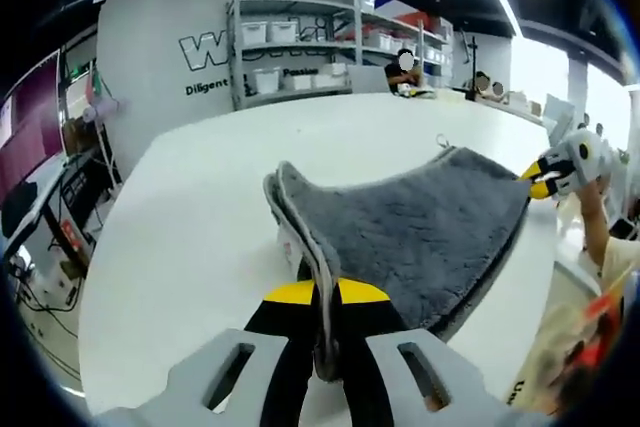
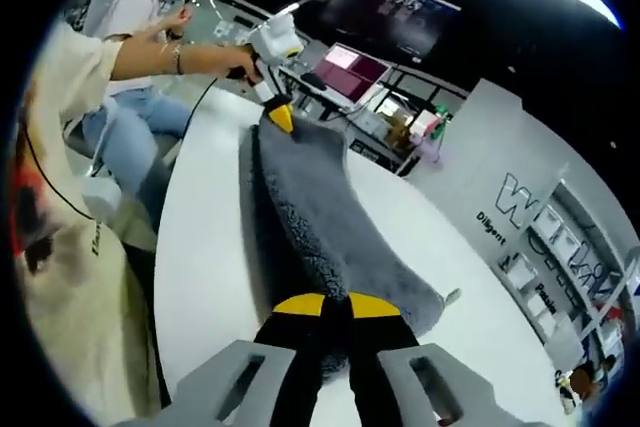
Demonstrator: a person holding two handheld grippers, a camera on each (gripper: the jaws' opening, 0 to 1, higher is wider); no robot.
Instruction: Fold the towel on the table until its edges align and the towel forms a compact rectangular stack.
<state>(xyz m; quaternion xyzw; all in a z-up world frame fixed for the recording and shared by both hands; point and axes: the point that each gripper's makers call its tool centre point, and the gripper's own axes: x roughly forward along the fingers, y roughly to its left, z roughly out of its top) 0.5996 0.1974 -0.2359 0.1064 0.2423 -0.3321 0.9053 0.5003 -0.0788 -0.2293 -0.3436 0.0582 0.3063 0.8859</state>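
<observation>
A grey towel (image 1: pixel 420 237) is held up off the white table (image 1: pixel 220 207), folded double and stretched between both grippers. In the left gripper view my left gripper (image 1: pixel 328 299) is shut on the towel's near edge, its yellow-tipped jaws pinching both layers. The right gripper (image 1: pixel 545 179) appears at the far right, clamped on the opposite end. In the right gripper view my right gripper (image 2: pixel 335 309) is shut on the towel (image 2: pixel 305 207), which runs away to the left gripper (image 2: pixel 280 112), held by a person's hand. A small hanging loop (image 1: pixel 441 141) sticks out of the far edge.
The table's edge (image 2: pixel 175 247) runs close to the person's body and pale shirt (image 2: pixel 70 287). Shelves with white bins (image 1: pixel 300 47) stand against the back wall. A desk with monitors (image 2: pixel 345 62) sits beyond the table's end. Another person sits far back.
</observation>
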